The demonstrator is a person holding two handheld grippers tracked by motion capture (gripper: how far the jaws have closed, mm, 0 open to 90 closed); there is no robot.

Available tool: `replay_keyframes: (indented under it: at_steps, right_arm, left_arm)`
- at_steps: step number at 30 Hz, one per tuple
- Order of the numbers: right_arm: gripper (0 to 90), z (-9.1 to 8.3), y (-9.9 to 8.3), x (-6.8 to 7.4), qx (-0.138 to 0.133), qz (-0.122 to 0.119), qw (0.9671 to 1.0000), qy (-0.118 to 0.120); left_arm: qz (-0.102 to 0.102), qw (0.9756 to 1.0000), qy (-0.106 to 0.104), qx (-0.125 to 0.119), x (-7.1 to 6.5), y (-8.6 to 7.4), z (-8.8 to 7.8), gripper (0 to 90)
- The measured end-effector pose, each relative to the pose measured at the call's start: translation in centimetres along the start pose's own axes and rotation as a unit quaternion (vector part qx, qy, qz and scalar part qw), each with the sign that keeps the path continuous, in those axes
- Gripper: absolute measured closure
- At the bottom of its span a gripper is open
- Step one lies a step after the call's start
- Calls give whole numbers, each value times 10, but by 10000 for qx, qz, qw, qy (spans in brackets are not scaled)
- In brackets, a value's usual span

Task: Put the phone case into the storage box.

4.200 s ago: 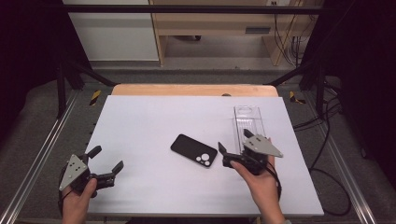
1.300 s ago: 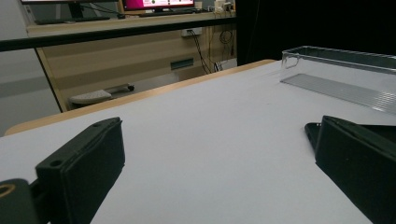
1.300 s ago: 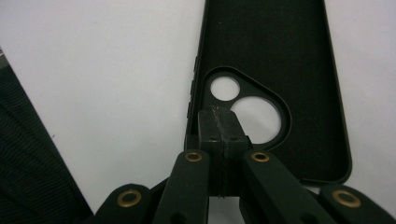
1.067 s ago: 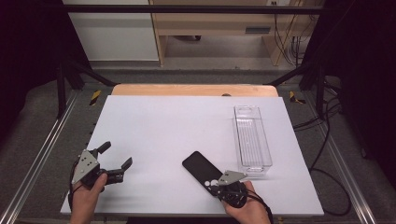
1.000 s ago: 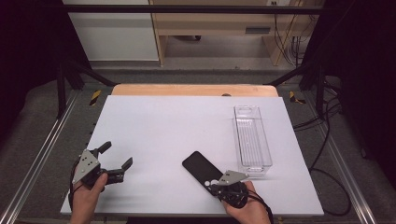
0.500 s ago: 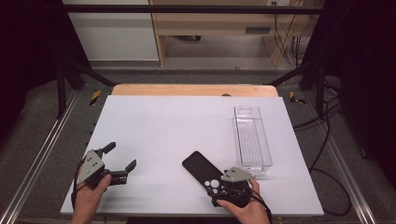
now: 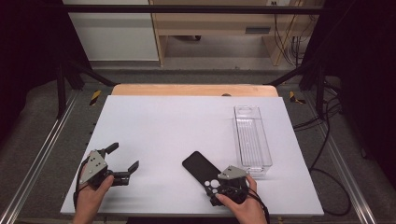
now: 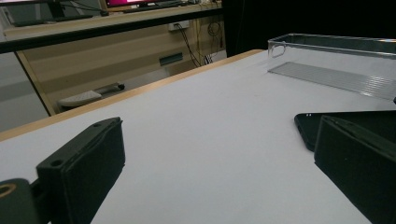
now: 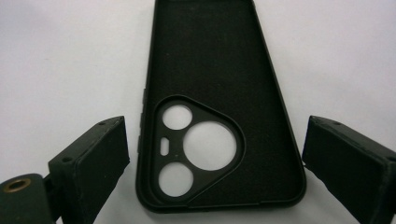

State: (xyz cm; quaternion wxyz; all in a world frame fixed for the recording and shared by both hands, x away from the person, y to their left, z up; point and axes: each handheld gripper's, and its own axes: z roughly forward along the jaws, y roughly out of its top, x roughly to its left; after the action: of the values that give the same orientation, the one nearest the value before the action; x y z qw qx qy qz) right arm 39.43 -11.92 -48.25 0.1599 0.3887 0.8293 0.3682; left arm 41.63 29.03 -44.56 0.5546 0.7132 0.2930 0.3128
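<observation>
Phone case (image 7: 201, 170): black, lay flat on the white table (image 7: 187, 126) near the front edge, right of centre, its open inner side up and its camera cut-out end toward the person.
Case in the right gripper view: phone case (image 9: 219, 93) showed a rounded three-cornered opening with three round holes and a small slot; the white table showed through the holes.
Right gripper (image 7: 219, 186): held in the person's right hand (image 7: 243, 207) at the near end of the case, grey three-cornered plate on top.
Right jaws: had just been opening and stood spread wide, one on each side of the case's camera end; a gap of white table showed between the case and the left pad, while the right pad sat close by its edge, so nothing was pinched.
Left gripper (image 7: 125, 162): held in the left hand (image 7: 91, 198) at the table's front left, well apart from the case.
Left jaws: spread wide with only bare table between them; in the left gripper view a corner of the case (image 8: 345, 123) lay beyond the right-hand jaw.
Clear tray (image 7: 252, 140): long, see-through plastic, empty, on the right side of the table, its near end just beside the right gripper.
Tray in the left gripper view: clear tray (image 8: 336, 60) stood behind the case, ribbed floor visible.
</observation>
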Motion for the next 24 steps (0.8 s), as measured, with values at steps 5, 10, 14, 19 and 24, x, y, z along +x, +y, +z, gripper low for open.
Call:
replay_keyframes:
  at_steps: [5,10,14,19,24]
  right_arm:
    - [73,4,1,0,52,-20,10000,31]
    - [74,9,1,0,158,-37,9999,-6]
    - [85,10,1,0,171,-56,9998,-34]
    - [98,10,0,0,166,-112,9998,-34]
    - [119,9,1,-1,232,-139,9996,-3]
  left_arm:
    - [27,10000,-34,15,-1,0,1,19]
    - [47,10000,-50,24,-2,0,2,19]
    - [51,10000,-50,30,-3,0,2,19]
    - [42,10000,-47,36,-4,0,2,19]
    - [46,10000,-77,44,-6,0,3,19]
